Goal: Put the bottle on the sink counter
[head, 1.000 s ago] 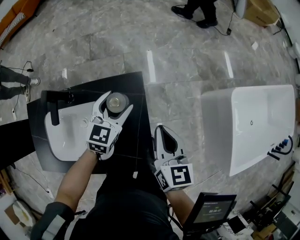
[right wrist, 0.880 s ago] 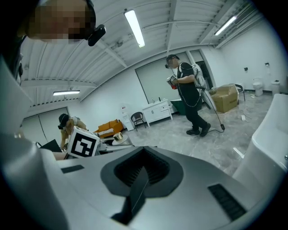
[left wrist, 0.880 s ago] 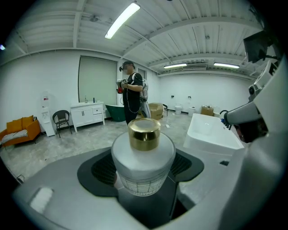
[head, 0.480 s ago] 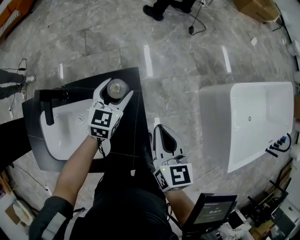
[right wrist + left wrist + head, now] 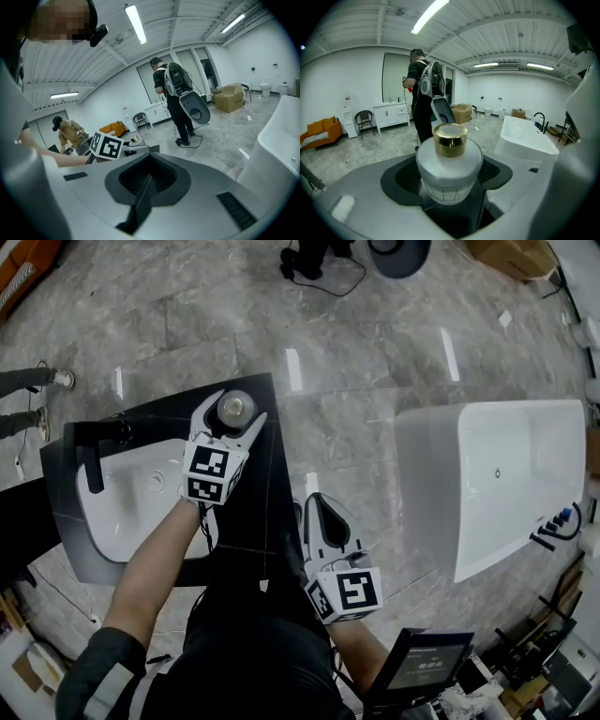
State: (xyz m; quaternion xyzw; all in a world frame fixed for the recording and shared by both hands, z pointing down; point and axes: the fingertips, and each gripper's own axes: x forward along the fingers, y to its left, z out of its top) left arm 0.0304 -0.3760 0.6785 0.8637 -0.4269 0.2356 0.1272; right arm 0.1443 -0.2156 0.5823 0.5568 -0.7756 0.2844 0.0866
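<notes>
A frosted white bottle with a gold cap (image 5: 232, 408) sits between the jaws of my left gripper (image 5: 232, 416), which is shut on it. It hovers over the far right part of the black sink counter (image 5: 263, 512), beside the white basin (image 5: 127, 498); whether its base touches the counter is hidden. In the left gripper view the bottle (image 5: 449, 161) stands upright and fills the space between the jaws of that gripper (image 5: 450, 192). My right gripper (image 5: 323, 514) is off the counter's right edge, over the floor, shut and empty; the right gripper view shows it (image 5: 149, 180) the same way.
A black faucet (image 5: 94, 444) stands at the basin's left end. A white bathtub (image 5: 511, 484) lies to the right on the grey tiled floor. A tablet screen (image 5: 427, 662) is near my right side. A person with a backpack (image 5: 423, 93) stands further off.
My left gripper has carried the bottle a little farther away from me, toward the counter's far edge. The right gripper has stayed about where it was.
</notes>
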